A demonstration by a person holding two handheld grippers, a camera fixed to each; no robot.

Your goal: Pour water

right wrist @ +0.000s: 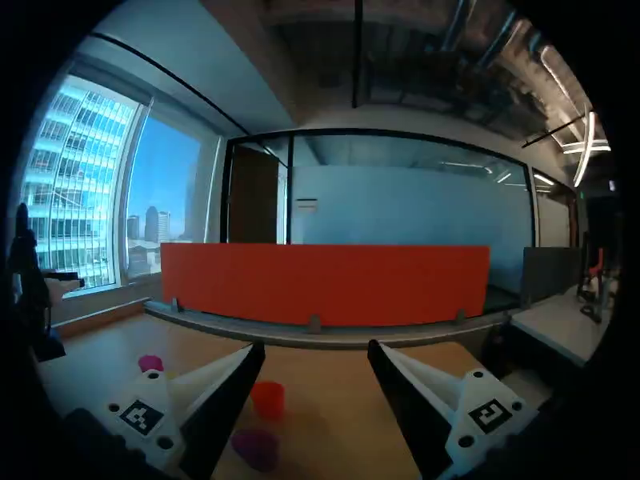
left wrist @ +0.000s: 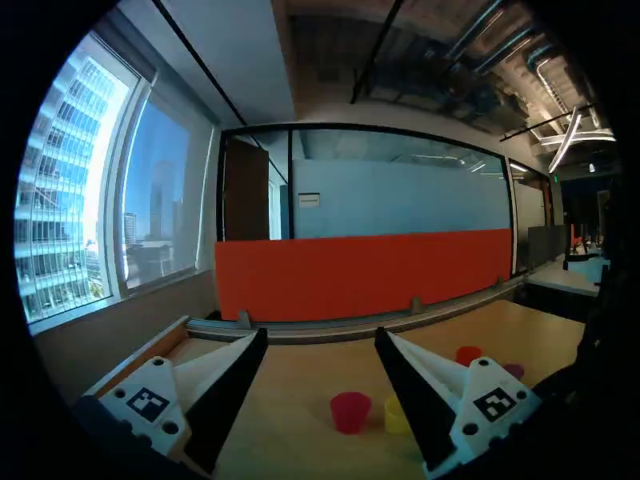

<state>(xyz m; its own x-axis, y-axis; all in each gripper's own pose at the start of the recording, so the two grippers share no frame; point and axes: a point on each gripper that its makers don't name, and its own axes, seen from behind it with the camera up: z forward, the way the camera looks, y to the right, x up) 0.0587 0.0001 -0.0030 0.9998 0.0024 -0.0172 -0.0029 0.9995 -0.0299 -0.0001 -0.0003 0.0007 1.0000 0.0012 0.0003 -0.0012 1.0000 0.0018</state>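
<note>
Wood-grain table (left wrist: pixel 304 400) runs forward to a bright orange partition (left wrist: pixel 360 272), with a tall window (left wrist: pixel 152 200) off to one side.

In the left gripper view, the left gripper (left wrist: pixel 320 336) hangs above the table with its two fingers spread wide and nothing between them. Four small cups stand ahead of it and toward its right-hand finger. A red cup (left wrist: pixel 350 411) is nearest, upright, low in the gap and closer to the right finger than to the other. A yellow cup (left wrist: pixel 394 416) sits just beside it, partly hidden by that finger. An orange cup (left wrist: pixel 468 354) stands farther out past the finger, with a purple cup (left wrist: pixel 514 370) near it. None touches the gripper.

In the right gripper view, the right gripper (right wrist: pixel 314 346) is likewise spread apart and empty. The orange cup (right wrist: pixel 268 398) stands upright just inside its left-hand finger. The purple cup (right wrist: pixel 256 448) is nearer and lower, blurred, close against the same finger. A magenta cup (right wrist: pixel 150 363) stands well off beyond that finger. I cannot tell whether any cup holds water.
</note>
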